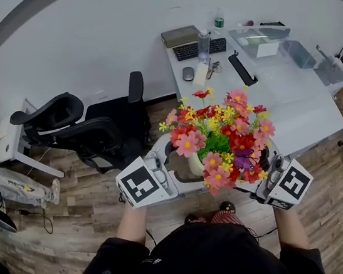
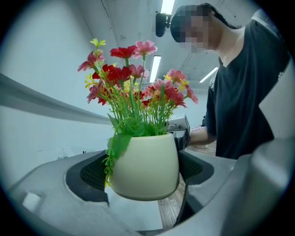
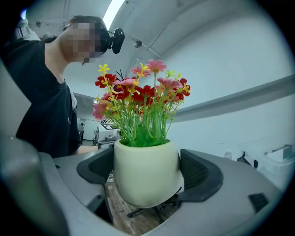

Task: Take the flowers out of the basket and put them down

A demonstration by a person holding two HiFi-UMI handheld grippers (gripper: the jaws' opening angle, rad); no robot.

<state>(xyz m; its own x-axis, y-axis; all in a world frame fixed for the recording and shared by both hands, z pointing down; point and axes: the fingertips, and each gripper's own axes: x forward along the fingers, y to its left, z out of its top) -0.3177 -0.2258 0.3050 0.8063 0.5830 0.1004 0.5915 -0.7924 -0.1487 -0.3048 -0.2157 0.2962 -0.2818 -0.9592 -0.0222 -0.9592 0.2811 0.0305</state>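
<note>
Office, white desk (image 1: 294,106) ahead | left gripper (image 2: 144,174) and right gripper (image 3: 146,174) both clamp cream pot (image 1: 195,164) sides | pot rigid, smooth, probably light | flowers (image 1: 222,134) flimsy: grip pot only

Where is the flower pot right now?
Head view, centre: the pot hangs between left tongs and right tongs, above the floor, just short of the desk.

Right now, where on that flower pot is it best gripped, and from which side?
Grip the cream pot at its wide belly, from opposite sides, as left tool and right tool do: it is upright and rounded; the flowers look flimsy.
</note>
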